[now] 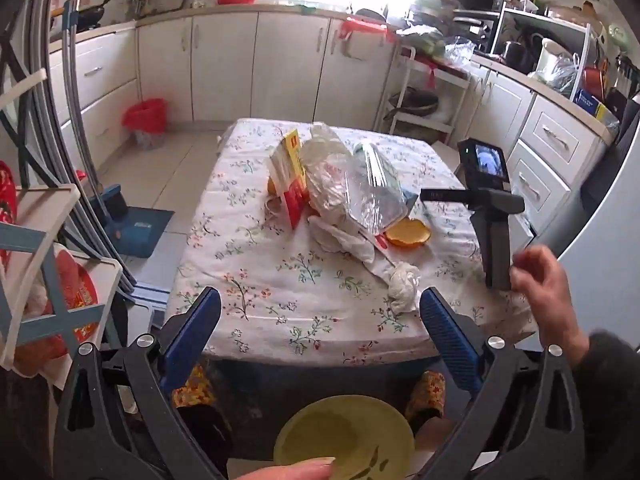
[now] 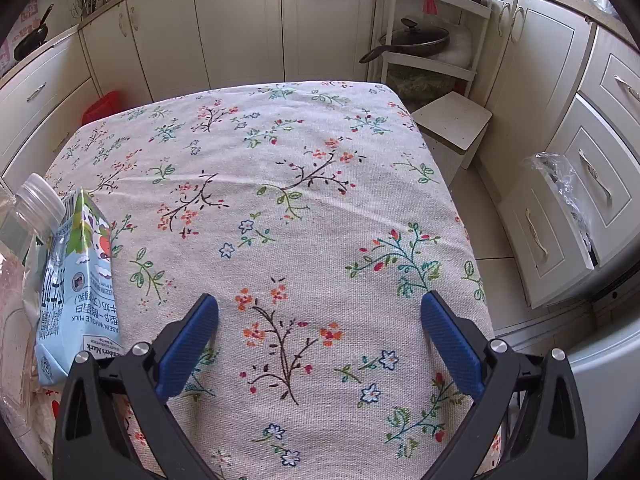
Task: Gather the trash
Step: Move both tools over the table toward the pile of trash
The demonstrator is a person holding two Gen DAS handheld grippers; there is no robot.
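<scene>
A heap of trash lies mid-table on the floral cloth [image 1: 256,280]: a yellow-and-red carton [image 1: 290,168], a crinkled clear plastic bag [image 1: 352,184], an orange peel [image 1: 408,233] and a crumpled tissue [image 1: 404,280]. My left gripper [image 1: 320,308] hangs open over the table's near edge, short of the tissue, with nothing between its fingers. My right gripper [image 2: 320,316] is open too, above bare cloth [image 2: 320,160]. To its left lie a light-blue milk carton [image 2: 76,280] and a clear bottle with a white cap [image 2: 36,204]. A hand [image 1: 548,284] holds the right tool's grey handle [image 1: 496,240].
A red-lined waste bin [image 1: 146,120] stands on the floor at the back left, with a blue dustpan [image 1: 136,228] nearer. A yellow-green plate [image 1: 344,436] sits low under my left gripper. A small stool [image 2: 456,124] and a rack with a pan [image 2: 416,40] stand beyond the table's right corner.
</scene>
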